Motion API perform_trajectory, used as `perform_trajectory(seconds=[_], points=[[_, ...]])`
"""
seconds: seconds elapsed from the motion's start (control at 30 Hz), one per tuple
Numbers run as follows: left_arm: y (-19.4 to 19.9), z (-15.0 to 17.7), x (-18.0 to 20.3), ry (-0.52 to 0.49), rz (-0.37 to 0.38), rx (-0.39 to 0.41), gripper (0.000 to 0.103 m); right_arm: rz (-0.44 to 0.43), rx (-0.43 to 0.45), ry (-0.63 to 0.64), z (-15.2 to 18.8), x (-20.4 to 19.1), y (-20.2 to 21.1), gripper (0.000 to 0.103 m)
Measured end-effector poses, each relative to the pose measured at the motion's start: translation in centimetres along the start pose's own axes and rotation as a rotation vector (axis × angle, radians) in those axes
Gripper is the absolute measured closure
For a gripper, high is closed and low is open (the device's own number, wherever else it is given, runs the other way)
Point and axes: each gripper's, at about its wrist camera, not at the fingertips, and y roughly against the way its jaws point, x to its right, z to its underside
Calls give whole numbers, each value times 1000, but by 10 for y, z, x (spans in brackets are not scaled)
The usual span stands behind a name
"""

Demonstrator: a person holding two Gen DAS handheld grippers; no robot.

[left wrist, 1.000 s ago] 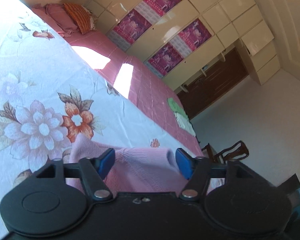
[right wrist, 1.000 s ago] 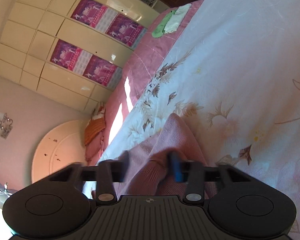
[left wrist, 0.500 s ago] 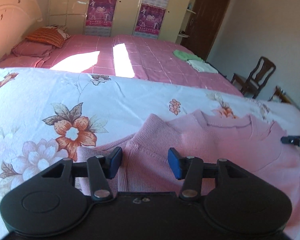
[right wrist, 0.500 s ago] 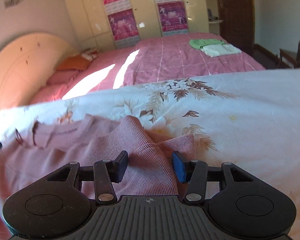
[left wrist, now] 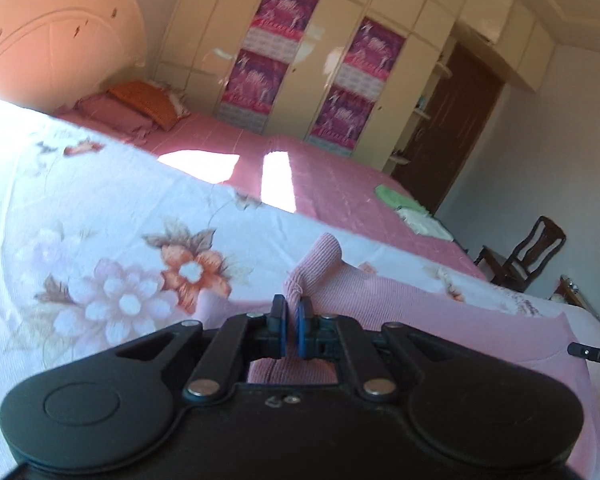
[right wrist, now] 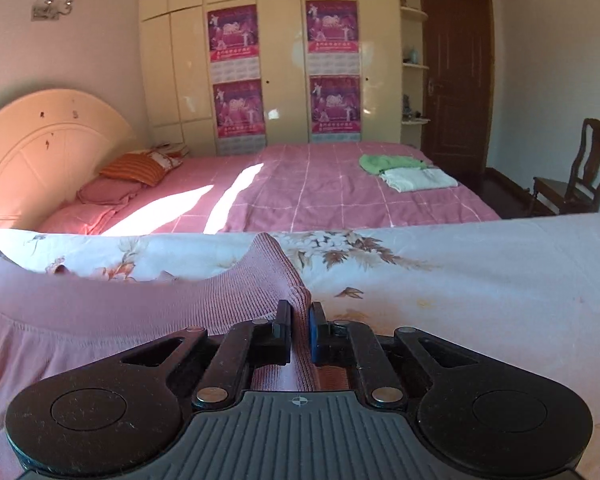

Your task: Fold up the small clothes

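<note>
Left gripper clamped on a pinched fold of the pink sweater; right gripper clamped on another fold of it. Sweater lies spread on the floral sheet, both gripped bits lifted into peaks.

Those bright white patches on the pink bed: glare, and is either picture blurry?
Sunlight, blown out white on the pink bedspread in both views. Left wrist view: tilted, floral sheet softly blurred, far left overexposed. Right wrist view: level, sharper, straight lines bowed by the fisheye.
</note>
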Motion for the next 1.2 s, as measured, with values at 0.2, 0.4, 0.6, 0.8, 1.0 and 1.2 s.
perform_trajectory(seconds=[0.2,0.4,0.6,0.8,1.0,1.2], points=[[-18,-2,-1,12,-44,-51,98,45,-72,-33,0,0,-1,95],[-15,-11,-1,-23,-13,-83,55,62,-96,26,-1,-5,-3,82],[-26,-30,30,-286,-12,-70,56,33,-65,124,-20,-14,-10,61],[-68,-16,53,-501,-58,-185,85,24,-149,188,-18,-21,-44,77],[-32,-14,49,-422,-39,55,99,7,39,61,-21,-9,-9,97],[-63,-19,28,-203,-107,-94,98,179,-92,-4,-6,12,-43,103]])
